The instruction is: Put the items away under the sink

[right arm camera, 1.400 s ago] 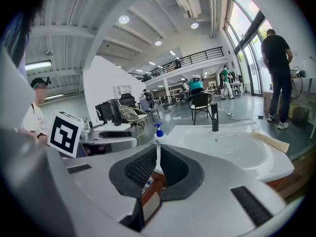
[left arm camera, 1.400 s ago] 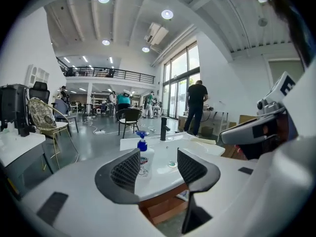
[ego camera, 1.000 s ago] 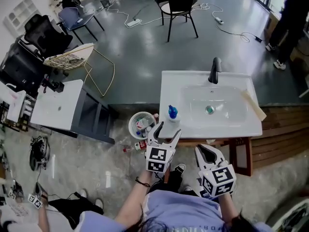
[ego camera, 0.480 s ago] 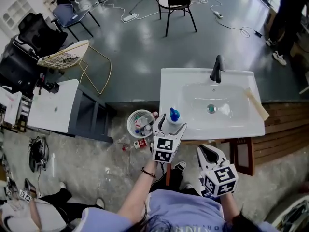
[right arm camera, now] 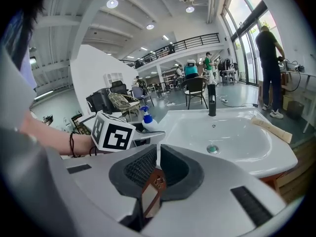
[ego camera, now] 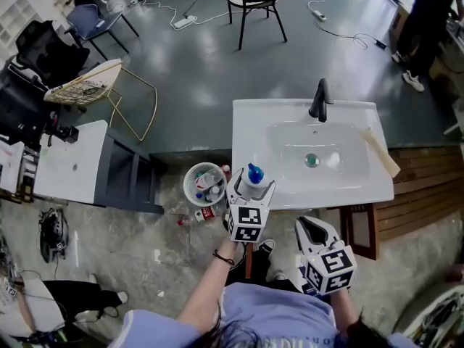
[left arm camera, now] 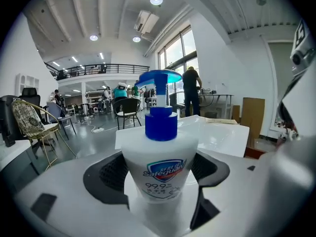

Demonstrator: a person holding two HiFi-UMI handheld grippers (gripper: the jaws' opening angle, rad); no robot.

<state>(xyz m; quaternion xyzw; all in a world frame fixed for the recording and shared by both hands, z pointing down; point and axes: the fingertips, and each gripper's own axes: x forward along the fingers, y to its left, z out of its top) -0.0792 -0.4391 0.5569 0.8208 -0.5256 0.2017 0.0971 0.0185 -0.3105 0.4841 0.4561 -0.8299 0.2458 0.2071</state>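
A white soap bottle (ego camera: 251,178) with a blue pump stands on the front left corner of the white sink (ego camera: 348,188). My left gripper (ego camera: 252,186) straddles it. Its jaws have just been opening and stand wide, with the bottle (left arm camera: 159,167) between the pads and no clear press on it. My left gripper (left arm camera: 158,173) points level at the bottle's label. My right gripper (ego camera: 310,228) hangs below the sink's front edge, jaws together, with nothing seen in them. In the right gripper view my right gripper (right arm camera: 157,168) faces the basin, and the bottle (right arm camera: 146,120) is at the left.
A black faucet (ego camera: 319,100) stands at the sink's back and a wooden strip (ego camera: 381,154) lies on its right rim. A white waste basket (ego camera: 206,183) with litter sits left of the sink. A wooden cabinet (ego camera: 362,230) is under it. A person (ego camera: 428,17) stands far right.
My left gripper moved forward from just short of the bottle until its jaws came round it, and the jaws widened. My right gripper stayed nearly in place.
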